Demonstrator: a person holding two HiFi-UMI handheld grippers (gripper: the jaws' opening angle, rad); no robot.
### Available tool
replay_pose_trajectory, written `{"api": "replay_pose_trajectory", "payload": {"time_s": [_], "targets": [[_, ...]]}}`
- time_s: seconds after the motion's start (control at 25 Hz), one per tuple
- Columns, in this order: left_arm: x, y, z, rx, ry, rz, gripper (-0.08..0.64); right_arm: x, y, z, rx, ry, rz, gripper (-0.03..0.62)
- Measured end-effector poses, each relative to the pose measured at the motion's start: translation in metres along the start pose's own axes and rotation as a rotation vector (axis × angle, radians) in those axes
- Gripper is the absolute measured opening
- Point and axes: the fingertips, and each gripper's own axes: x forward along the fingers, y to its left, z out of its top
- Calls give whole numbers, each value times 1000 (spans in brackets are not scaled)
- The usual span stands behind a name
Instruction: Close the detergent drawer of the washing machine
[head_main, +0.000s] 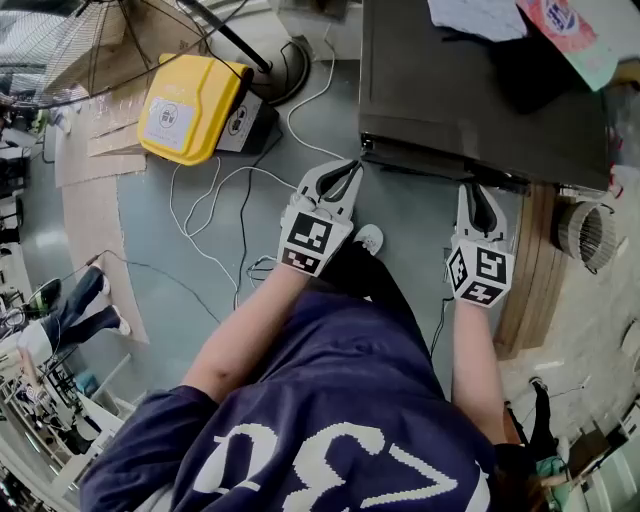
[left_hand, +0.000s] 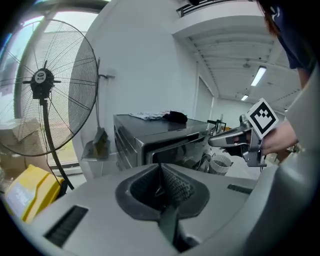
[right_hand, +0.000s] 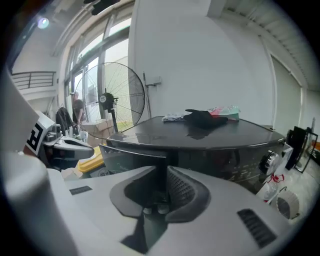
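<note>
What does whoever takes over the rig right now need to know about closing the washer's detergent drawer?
Left gripper: jaws together, empty, tips by the washing machine's front corner on the person's left.
Right gripper: jaws together, empty, tips at the machine's front edge; can't tell if they touch it.
Detergent drawer: seems to stand out from the front, not flush.
Done: both grippers are at the machine's front.
Left: push the drawer in until flush, probably with the shut tips.
</note>
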Motion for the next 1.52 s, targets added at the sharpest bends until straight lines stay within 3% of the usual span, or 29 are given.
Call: {"api": "replay_pose_trajectory", "payload": {"time_s": [0.08,0.12,0.32,0.84,1.16,1.4,1.52], "targets": [[1,-8,-4,-9,5,-33,21,-2,0,0,-9,-11,-16,24],[4,-10,-4,-11,6,-45,20,0,2,0,-8,-11,-14,17],[22,-9,6,51,-5,-16,18,15,11,0,-9,12,-15,17],[32,-1,14,3,-8,-2,17,28,7,9,26,17,-37,17],[37,0,15,75,12,14,17,32,6,10,25,15,-47,17],[37,2,14,33,1,23,17,34,6,8,35,18,-54,17],[39,0,12,-38,-9,18,17,34,4,8,36,14,-54,17]]}}
